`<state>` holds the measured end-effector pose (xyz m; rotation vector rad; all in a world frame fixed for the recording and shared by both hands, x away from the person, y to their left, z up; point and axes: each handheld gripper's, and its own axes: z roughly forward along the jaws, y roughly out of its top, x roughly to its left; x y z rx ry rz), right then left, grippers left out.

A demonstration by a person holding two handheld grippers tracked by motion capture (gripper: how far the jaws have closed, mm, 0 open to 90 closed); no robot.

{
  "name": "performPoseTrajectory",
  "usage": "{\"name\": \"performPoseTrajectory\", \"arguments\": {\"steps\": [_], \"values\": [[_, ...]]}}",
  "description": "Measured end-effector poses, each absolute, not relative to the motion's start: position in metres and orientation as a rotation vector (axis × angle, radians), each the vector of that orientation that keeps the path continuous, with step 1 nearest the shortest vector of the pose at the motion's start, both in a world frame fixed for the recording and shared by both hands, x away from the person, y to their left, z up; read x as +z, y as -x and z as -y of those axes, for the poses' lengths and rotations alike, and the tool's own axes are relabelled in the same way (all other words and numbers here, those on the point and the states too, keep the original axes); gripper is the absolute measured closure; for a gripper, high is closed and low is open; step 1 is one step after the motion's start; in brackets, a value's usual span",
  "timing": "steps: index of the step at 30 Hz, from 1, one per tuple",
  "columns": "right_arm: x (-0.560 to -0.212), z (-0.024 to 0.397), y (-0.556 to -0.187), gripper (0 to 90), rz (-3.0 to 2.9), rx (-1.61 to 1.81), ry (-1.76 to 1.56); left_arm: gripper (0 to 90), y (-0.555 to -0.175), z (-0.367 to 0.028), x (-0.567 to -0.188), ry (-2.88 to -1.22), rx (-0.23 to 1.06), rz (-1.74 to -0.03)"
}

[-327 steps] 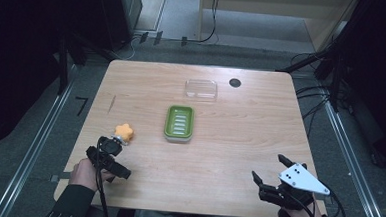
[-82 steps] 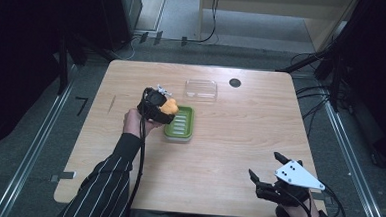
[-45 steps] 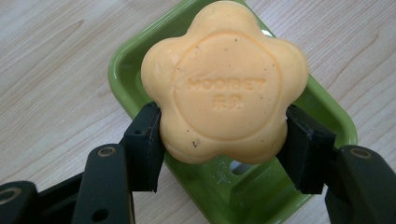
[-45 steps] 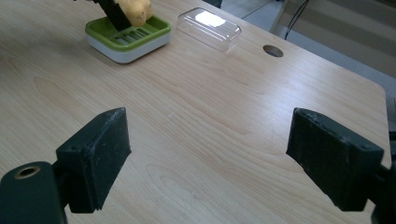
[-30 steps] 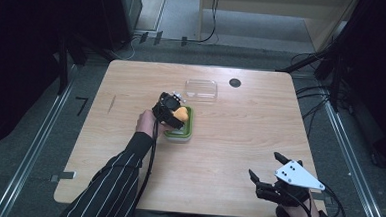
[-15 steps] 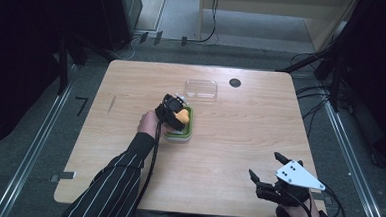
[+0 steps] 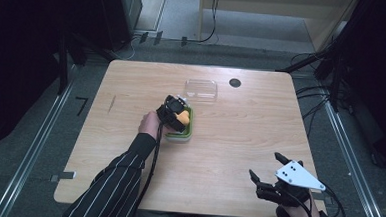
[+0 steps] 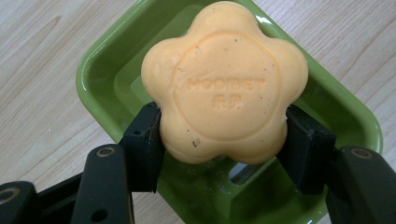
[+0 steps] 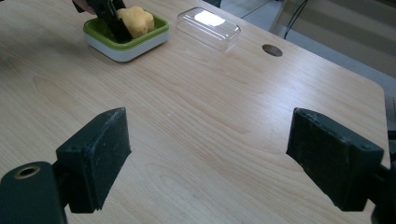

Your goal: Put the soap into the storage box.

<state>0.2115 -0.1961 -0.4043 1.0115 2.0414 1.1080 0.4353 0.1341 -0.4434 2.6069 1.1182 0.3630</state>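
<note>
Black jaws of the left gripper (image 8: 219, 135) pinch a flower-shaped orange soap (image 8: 224, 84) from two opposite sides, its stamped face toward the camera. Just behind and below the soap sits a green soap dish (image 8: 107, 88), glossy inside, with a slot in its floor. Seen from the high view, the left gripper (image 7: 176, 113) holds the soap (image 7: 182, 118) over the dish (image 7: 190, 131) near the middle of the wooden table (image 7: 132, 90). Whether the soap already touches the dish floor cannot be told. To finish well, the soap likely should be lowered until it rests flat in the hollow, clear of the rim, and only then let go, with the jaws spreading slowly so the slick bar does not tip or slide. Beyond the dish lies a clear plastic lid (image 7: 201, 89), apart from it, and a small dark hole (image 7: 235, 82) in the tabletop. The right gripper (image 7: 265, 175) waits at the near right corner, its jaws spread wide over bare wood.
</note>
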Motion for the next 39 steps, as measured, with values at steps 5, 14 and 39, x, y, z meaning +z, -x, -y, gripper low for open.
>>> {"name": "performPoseTrajectory", "arguments": {"steps": [5, 14, 39], "values": [[-0.404, 0.196, -0.211, 13.6, -2.041, 1.108, -1.012, 38.8, -0.435, -0.134, -0.444, -2.612, 0.367, -1.118], [-0.404, 0.196, -0.212, 13.6, -2.041, 1.106, -1.01, 34.1, -0.435, -0.133, -0.443, -2.613, 0.376, -1.108], [-0.405, 0.198, -0.211, 13.6, -2.042, 1.098, -1.013, 13.2, -0.433, -0.133, -0.428, -2.605, 0.41, -1.121]]}}
